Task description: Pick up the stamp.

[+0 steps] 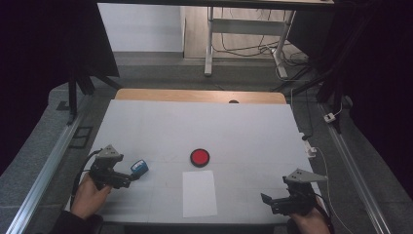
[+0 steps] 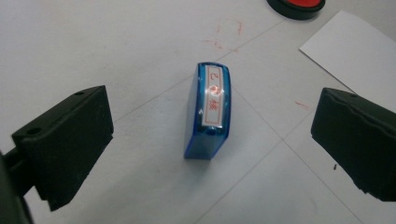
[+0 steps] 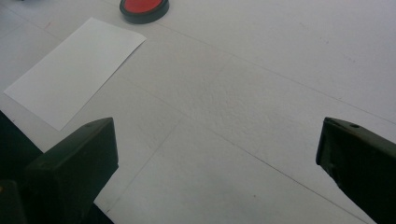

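A blue stamp (image 1: 139, 166) (image 2: 208, 110) with a white label and red characters lies on its side on the white table. My left gripper (image 1: 127, 181) (image 2: 210, 140) is open, its jaws standing either side of the stamp without touching it. A round red ink pad (image 1: 199, 157) (image 2: 296, 6) (image 3: 143, 9) in a black case sits mid-table. A white sheet of paper (image 1: 199, 193) (image 2: 355, 51) (image 3: 74, 70) lies just in front of the pad. My right gripper (image 1: 269, 201) (image 3: 217, 158) is open near the front right edge, over bare table.
The white table cover (image 1: 204, 126) ends at a wooden strip (image 1: 199, 95) at the far side. A cable and small white connector (image 1: 311, 150) lie at the right edge. Metal rails (image 1: 44, 170) run along both sides.
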The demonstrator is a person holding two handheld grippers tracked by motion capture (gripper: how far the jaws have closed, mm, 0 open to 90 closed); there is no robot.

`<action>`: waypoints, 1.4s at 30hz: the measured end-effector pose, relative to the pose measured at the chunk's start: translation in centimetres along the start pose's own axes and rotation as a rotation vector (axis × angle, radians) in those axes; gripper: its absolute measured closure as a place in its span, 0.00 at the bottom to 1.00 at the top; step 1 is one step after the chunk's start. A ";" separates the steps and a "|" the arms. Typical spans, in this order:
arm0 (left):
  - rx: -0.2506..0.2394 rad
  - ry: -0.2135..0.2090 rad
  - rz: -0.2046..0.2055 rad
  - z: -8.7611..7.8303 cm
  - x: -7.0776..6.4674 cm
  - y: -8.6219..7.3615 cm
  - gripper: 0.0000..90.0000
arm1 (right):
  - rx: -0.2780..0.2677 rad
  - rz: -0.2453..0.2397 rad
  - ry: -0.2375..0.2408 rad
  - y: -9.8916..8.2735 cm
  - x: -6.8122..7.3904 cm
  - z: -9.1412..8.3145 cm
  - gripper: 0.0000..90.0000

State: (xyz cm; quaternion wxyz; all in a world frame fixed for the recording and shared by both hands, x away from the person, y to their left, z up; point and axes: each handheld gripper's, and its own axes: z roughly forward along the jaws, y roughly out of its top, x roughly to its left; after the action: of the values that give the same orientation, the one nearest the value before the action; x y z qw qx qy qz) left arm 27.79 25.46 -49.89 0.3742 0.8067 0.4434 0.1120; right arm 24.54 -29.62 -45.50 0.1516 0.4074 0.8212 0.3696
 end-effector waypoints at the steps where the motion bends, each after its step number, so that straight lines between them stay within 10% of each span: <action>1: 0.000 0.000 0.000 0.0 0.0 0.0 0.00 | 0.000 0.000 0.000 0.0 0.0 0.0 0.00; 28: 0.146 0.050 0.074 2.5 -0.2 1.3 0.03 | 0.007 -0.003 0.002 0.0 0.0 0.1 0.00; 42: 0.184 0.072 0.133 2.4 -0.6 1.7 0.45 | 0.013 -0.008 0.001 0.0 0.0 0.1 0.00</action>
State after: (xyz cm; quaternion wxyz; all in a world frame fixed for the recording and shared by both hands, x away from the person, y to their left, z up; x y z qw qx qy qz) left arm 29.77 23.19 -50.30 0.2741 0.8608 0.4103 0.1245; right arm 24.58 -29.52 -45.52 0.1501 0.4051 0.8253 0.3637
